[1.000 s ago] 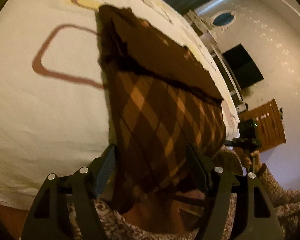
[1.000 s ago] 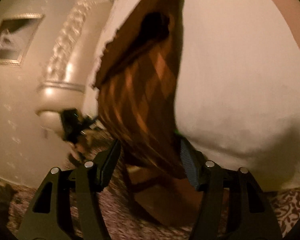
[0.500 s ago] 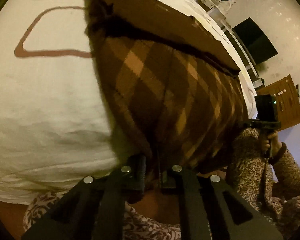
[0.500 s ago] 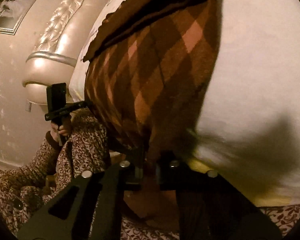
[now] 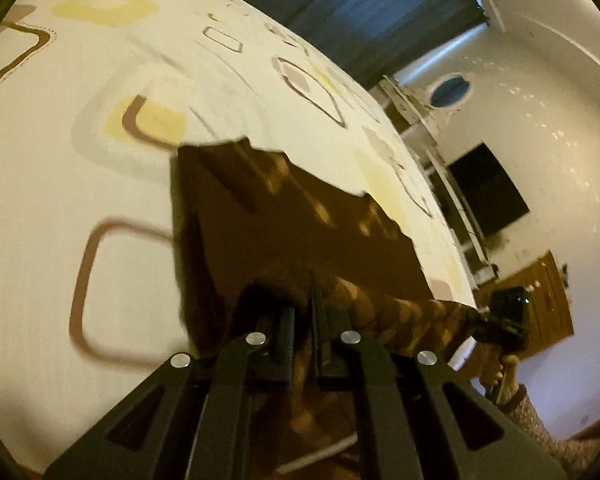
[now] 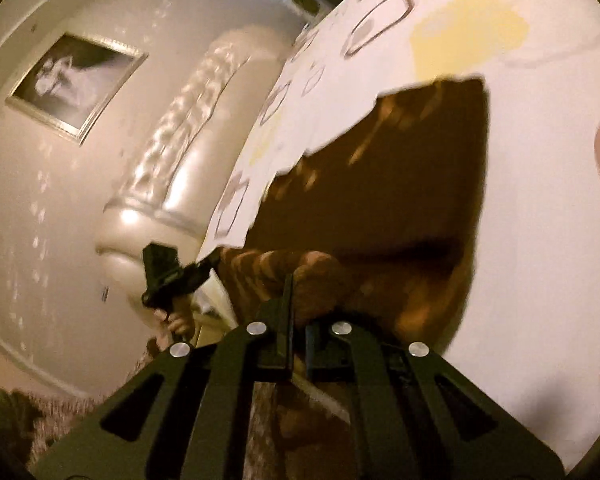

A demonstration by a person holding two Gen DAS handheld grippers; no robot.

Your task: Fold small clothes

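Garment [image 5: 300,224] near hem pinched by left gripper [image 5: 302,312] and right gripper [image 6: 298,316]; rest lies ahead on bed [image 5: 80,160], hem stretched sideways between both.

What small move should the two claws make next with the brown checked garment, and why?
Probably carry the lifted hem forward over the garment toward its far edge. The left claw and right claw are each shut on a near corner, raised off the bed sheet, while the far part lies flat.

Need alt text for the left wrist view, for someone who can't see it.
The left gripper is shut on the near hem of a brown argyle garment lying on a patterned bedsheet. The right gripper holds the same hem at right.
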